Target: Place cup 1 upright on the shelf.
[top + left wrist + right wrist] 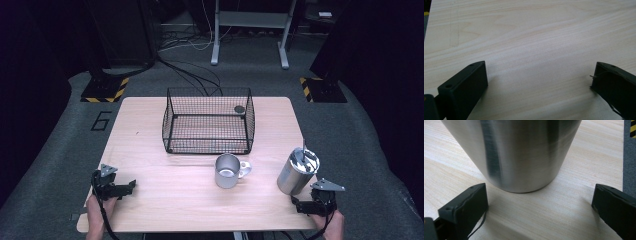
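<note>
right tongs gaping, tall brushed-steel tumbler at 12; we advance square, clamp low. left tongs also apart, idle.

High view: set above the near edge, faced forward and down over the pale rectangular wooden table. Gripper views: held low, close to the tabletop; the tall brushed-steel tumbler is shared with the high view.

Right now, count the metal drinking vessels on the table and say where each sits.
2. The mug stands just in front of the wire basket; the tall tumbler stands near the table's right edge, before the right gripper.
</note>
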`<state>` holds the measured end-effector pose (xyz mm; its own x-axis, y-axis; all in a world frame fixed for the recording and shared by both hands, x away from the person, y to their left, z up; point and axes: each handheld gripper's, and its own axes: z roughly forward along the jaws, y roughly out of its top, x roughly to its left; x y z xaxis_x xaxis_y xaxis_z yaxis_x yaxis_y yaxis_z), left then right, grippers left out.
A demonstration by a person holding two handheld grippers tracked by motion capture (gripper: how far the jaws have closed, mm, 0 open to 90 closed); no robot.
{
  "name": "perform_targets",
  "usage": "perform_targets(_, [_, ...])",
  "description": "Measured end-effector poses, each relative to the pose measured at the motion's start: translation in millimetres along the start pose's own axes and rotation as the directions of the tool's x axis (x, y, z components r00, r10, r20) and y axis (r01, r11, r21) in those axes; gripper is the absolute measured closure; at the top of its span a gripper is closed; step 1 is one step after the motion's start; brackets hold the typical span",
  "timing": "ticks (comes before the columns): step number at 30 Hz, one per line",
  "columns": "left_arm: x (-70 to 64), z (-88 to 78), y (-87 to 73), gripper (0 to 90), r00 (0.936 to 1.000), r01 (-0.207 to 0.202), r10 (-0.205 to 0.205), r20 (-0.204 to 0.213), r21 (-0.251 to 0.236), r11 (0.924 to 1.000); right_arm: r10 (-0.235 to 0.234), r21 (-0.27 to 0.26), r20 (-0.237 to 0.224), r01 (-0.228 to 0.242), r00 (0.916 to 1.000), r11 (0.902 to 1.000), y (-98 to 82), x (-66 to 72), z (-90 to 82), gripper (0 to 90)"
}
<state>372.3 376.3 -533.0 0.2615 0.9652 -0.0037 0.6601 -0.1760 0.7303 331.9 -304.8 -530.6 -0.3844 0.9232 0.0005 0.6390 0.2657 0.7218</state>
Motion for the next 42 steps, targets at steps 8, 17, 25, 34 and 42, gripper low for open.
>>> perform_targets(8, [5.0, 7.4, 7.2, 0.0, 0.9996, -0.021, 0.020, 0.019, 0.002, 0.9998, 0.002, 0.000, 0.002, -0.002, 1.0000, 1.0000, 0.0, 0.2, 0.0, 0.0])
perform_targets(17, [9.8, 13.2, 13.4, 0.1, 0.9988, -0.037, 0.037, 0.033, 0.006, 0.9993, 0.020, 0.007, 0.020, -0.021, 0.9996, 0.9998, 0.6, 1.5, -0.2, 0.0])
perform_targets(25, [9.0, 14.0, 13.4, 0.1, 0.9994, -0.028, 0.028, 0.023, 0.000, 0.9996, 0.038, 0.008, 0.013, -0.038, 0.9992, 0.9992, 3.4, 6.8, -3.9, 0.0])
perform_targets(34, [8.4, 14.3, 14.1, 0.1, 0.9996, -0.023, 0.023, 0.017, 0.004, 0.9997, 0.040, -0.015, 0.005, -0.040, 0.9992, 0.9991, 16.9, 21.8, -22.6, 0.0])
perform_targets(42, [8.5, 14.3, 14.1, 0.1, 0.9996, -0.023, 0.023, 0.017, 0.005, 0.9997, 0.064, -0.072, -0.006, -0.064, 0.9979, 0.9953, 32.9, 24.0, -42.5, 0.0])
